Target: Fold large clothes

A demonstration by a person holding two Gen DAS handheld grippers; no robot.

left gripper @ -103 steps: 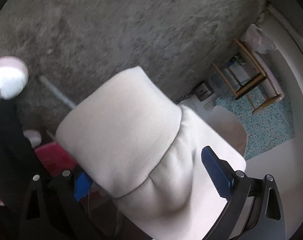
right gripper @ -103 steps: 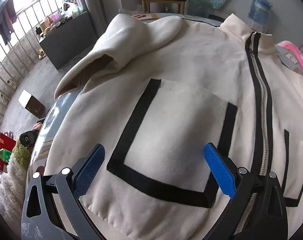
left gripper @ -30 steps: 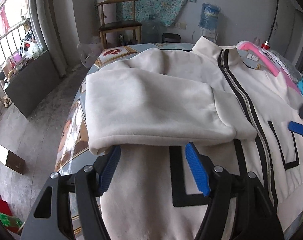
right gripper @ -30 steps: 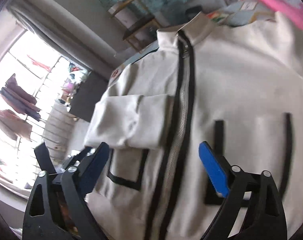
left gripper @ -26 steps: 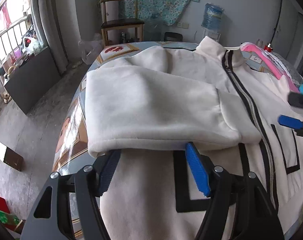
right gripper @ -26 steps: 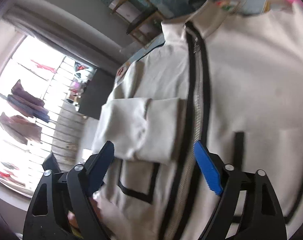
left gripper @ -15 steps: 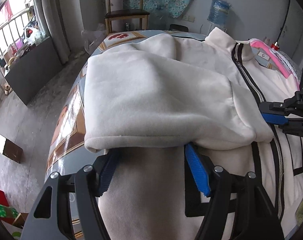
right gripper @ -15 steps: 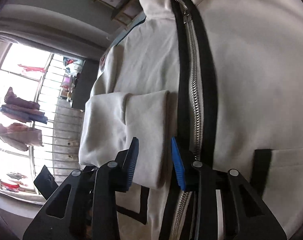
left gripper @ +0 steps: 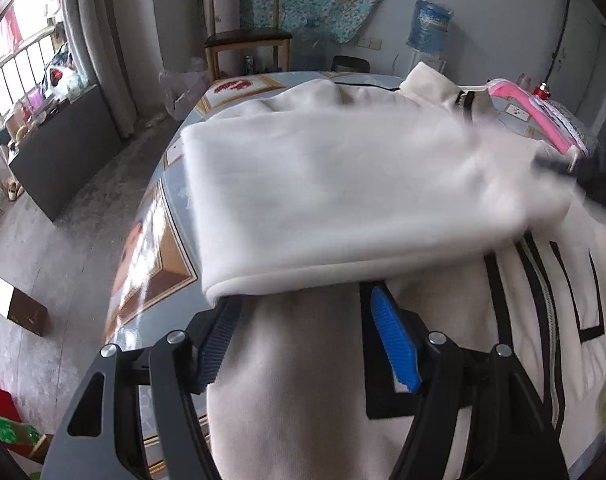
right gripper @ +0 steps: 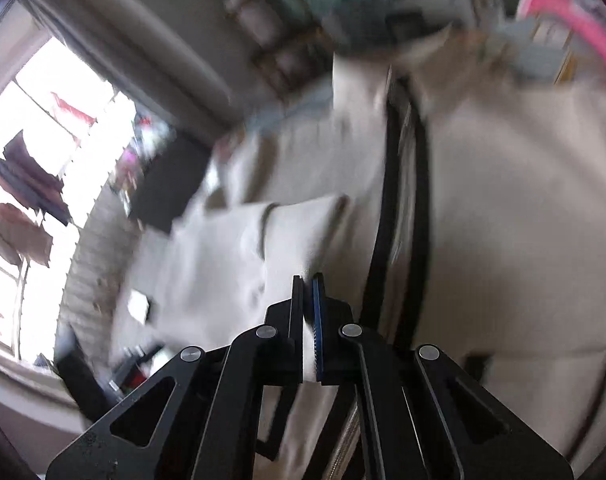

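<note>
Now the cream jacket (left gripper: 303, 400) lies lengthwise on the counter (left gripper: 151, 256), collar toward the far edge, sleeve (left gripper: 343, 200) folded crosswise. Left tongs (left gripper: 303, 336) hover spread, angled downward; right tongs (right gripper: 307, 300) have just pinched the sleeve's cuff.

The sleeve (left gripper: 343, 196) lies folded across the jacket (left gripper: 303, 380), apparently on a table (left gripper: 159, 248).

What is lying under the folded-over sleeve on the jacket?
Under the sleeve lies the jacket front; a black-trimmed pocket edge shows below it. The rest is covered.
</note>
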